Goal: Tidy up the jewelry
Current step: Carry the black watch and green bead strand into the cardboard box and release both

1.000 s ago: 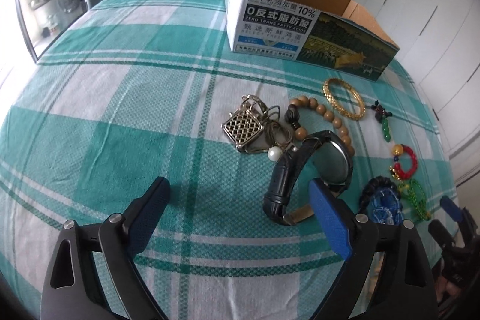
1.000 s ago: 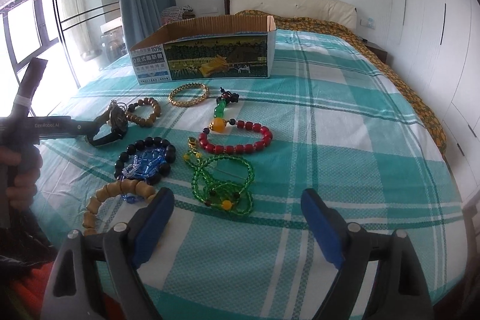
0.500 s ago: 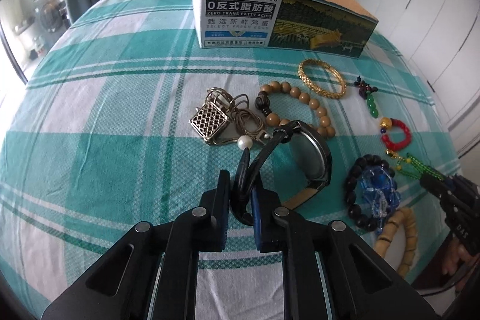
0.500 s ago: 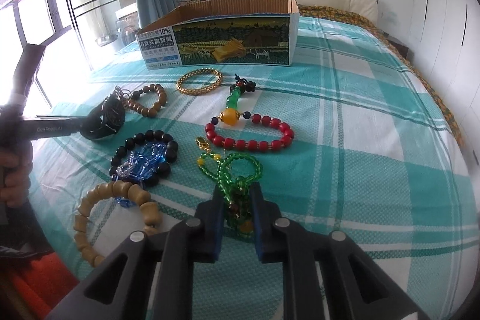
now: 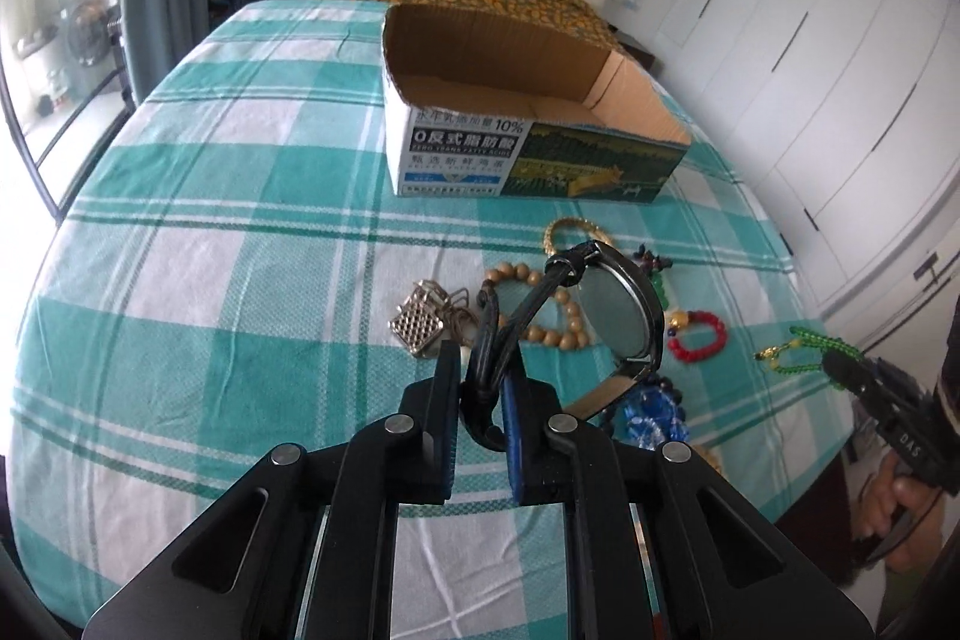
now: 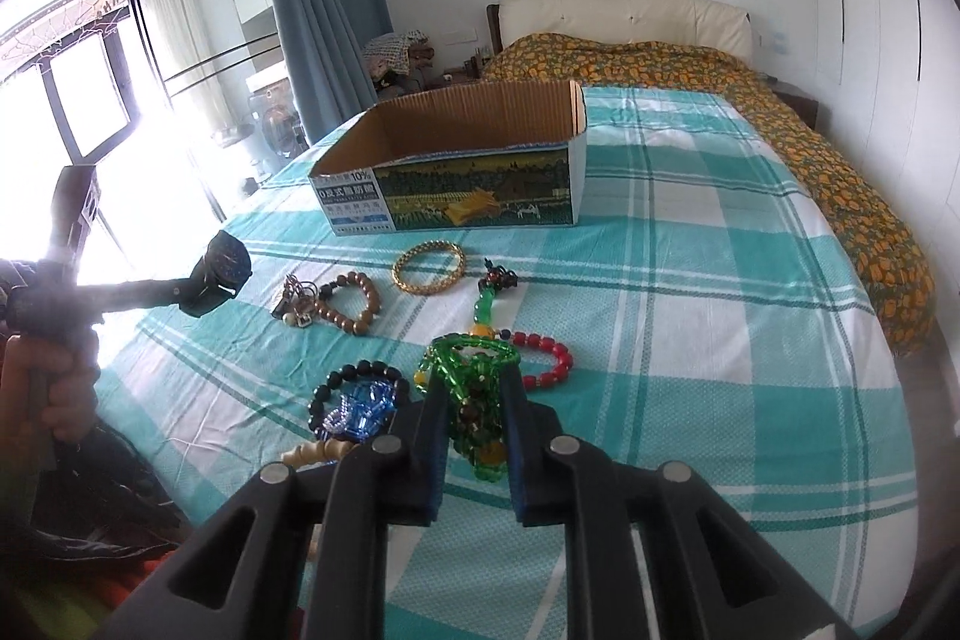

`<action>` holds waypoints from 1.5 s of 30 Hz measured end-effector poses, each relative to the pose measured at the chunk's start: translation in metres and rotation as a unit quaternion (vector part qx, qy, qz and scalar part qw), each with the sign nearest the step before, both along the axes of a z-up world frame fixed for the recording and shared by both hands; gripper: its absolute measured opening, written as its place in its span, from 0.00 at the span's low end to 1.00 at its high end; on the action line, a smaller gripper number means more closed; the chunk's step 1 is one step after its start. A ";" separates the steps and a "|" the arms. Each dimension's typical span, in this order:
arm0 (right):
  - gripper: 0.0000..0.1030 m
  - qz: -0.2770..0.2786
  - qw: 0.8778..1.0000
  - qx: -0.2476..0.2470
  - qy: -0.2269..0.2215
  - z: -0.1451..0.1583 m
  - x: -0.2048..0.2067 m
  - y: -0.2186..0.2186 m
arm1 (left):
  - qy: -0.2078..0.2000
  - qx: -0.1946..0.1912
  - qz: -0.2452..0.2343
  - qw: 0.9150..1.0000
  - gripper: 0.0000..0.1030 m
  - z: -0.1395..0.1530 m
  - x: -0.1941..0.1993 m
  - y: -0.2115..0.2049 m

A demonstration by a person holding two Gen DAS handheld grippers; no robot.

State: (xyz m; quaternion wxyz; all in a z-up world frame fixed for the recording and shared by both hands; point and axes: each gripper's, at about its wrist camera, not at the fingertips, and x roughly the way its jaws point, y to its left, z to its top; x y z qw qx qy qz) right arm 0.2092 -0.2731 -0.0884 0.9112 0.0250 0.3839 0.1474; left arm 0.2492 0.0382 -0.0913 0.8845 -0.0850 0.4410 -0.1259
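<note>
Over the green-checked bed [image 5: 240,280], both grippers are up off the cover with a catch each: the left gripper [image 5: 483,388] has its fingers clamped on the strap of a black wristwatch [image 5: 618,316], whose dial hangs out to one side, and the right gripper [image 6: 477,418] has its fingers pinched on a bunch of green bead strands [image 6: 474,376]. The open cardboard box [image 6: 456,184], which I take to be where everything goes, sits further up the bed and looks empty from both views. The watch worries me most: it is held only by a thin fold of strap, with the heavy dial well off to one side, so a quick swing toward the box could twist it loose. The green strands dangle in loops below the fingers, and a loop might catch on the box rim or slip free if only part of the bunch is gripped. Left on the bed I count one gold bangle [image 6: 429,267], one brown wooden bead bracelet [image 6: 348,303], one red bead bracelet [image 6: 543,358], one black bead bracelet [image 6: 360,391] with blue crystal beads [image 6: 360,409] lying inside it, one green pendant string [image 6: 486,304], one tangle of metal charms [image 5: 420,325], and one pale wooden bracelet [image 6: 312,454] half hidden behind the right gripper.
</note>
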 end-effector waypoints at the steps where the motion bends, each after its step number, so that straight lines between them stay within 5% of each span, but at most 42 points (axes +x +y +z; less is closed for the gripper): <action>1: 0.16 0.002 1.000 0.004 -0.002 0.004 0.002 0.001 | -0.005 0.003 0.000 1.000 0.11 0.004 0.005 -0.002; 12: 0.16 0.031 0.999 0.009 -0.022 0.037 0.048 0.013 | -0.023 -0.009 0.005 1.000 0.11 0.042 0.044 0.006; 21: 0.16 0.040 0.997 0.035 -0.055 0.080 0.159 0.027 | -0.048 -0.017 0.015 0.999 0.11 0.072 0.126 -0.006; 31: 0.25 0.001 0.998 0.031 0.055 -0.016 0.282 0.034 | 0.025 0.034 0.011 0.999 0.15 0.001 0.213 -0.040; 35: 0.25 0.005 0.996 0.016 0.091 -0.041 0.285 0.032 | 0.043 0.032 0.016 0.998 0.29 -0.019 0.216 -0.040; 45: 0.22 0.014 0.995 -0.032 0.096 -0.045 0.253 0.031 | 0.036 0.061 0.006 0.997 0.28 -0.032 0.185 -0.053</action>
